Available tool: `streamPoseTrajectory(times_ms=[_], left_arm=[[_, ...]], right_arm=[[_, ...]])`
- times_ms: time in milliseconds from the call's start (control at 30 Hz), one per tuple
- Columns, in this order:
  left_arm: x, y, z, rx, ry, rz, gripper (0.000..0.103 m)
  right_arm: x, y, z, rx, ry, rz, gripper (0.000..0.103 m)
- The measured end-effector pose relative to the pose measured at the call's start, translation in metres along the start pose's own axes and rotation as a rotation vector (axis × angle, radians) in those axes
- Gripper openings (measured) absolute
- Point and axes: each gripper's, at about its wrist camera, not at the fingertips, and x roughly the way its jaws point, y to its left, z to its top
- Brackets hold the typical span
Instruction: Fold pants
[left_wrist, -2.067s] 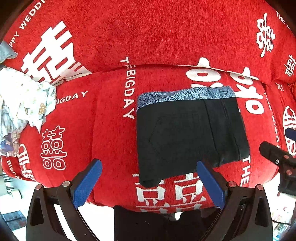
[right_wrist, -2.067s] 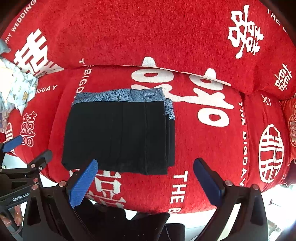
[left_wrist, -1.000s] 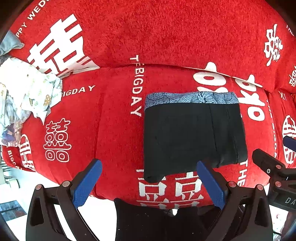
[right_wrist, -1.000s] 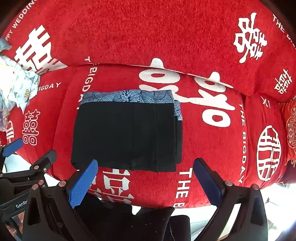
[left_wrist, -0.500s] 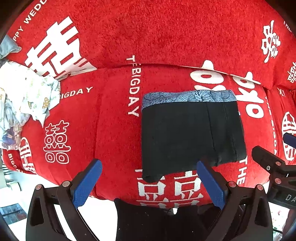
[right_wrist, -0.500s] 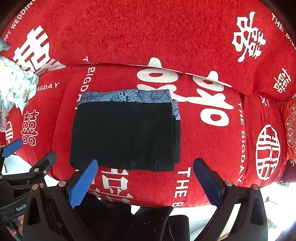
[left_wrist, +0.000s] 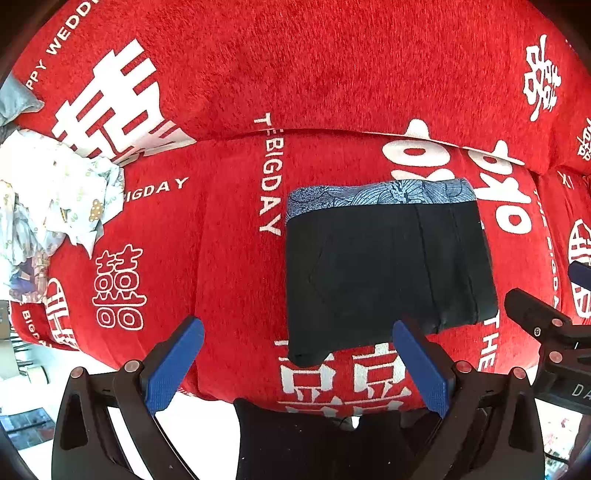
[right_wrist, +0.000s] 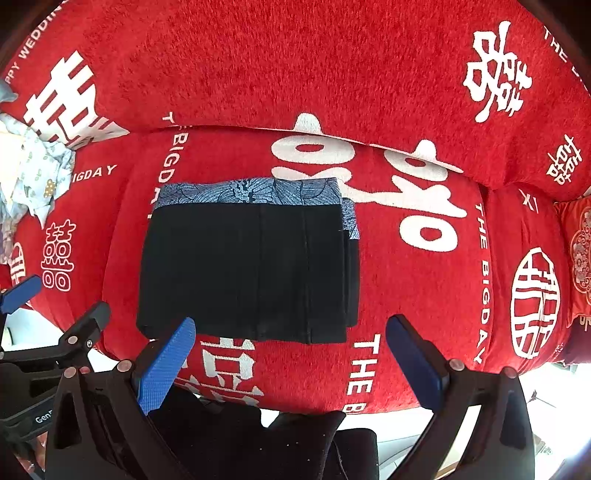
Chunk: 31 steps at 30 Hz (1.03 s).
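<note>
The black pants (left_wrist: 384, 273) lie folded into a flat rectangle on the red sofa seat, with a blue patterned waistband (left_wrist: 380, 197) along the far edge. They also show in the right wrist view (right_wrist: 247, 269). My left gripper (left_wrist: 295, 363) is open and empty, held off the seat's front edge, near the pants' near left corner. My right gripper (right_wrist: 291, 360) is open and empty, just in front of the pants' near edge. Each gripper shows at the side of the other's view.
A red sofa (left_wrist: 229, 258) with white lettering fills both views, backrest (right_wrist: 295, 62) behind. A crumpled pile of pale printed clothes (left_wrist: 48, 199) lies at the seat's left end. A dark cloth (right_wrist: 258, 439) hangs below the grippers. A red cushion (right_wrist: 580, 251) sits far right.
Both grippers have stayed open and drifted only slightly in front of the sofa. The folded pants have not moved.
</note>
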Motion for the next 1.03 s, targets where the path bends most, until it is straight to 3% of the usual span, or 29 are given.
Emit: streamPoseTrajectory(times_ms=[1033], left_arm=[[0.0022, 0.0002, -0.0023, -0.038, 0.016, -0.045, 0.103]], right_arm=[[0.0061, -0.0005, -0.0057, 0.012, 0.012, 0.002, 0.103]])
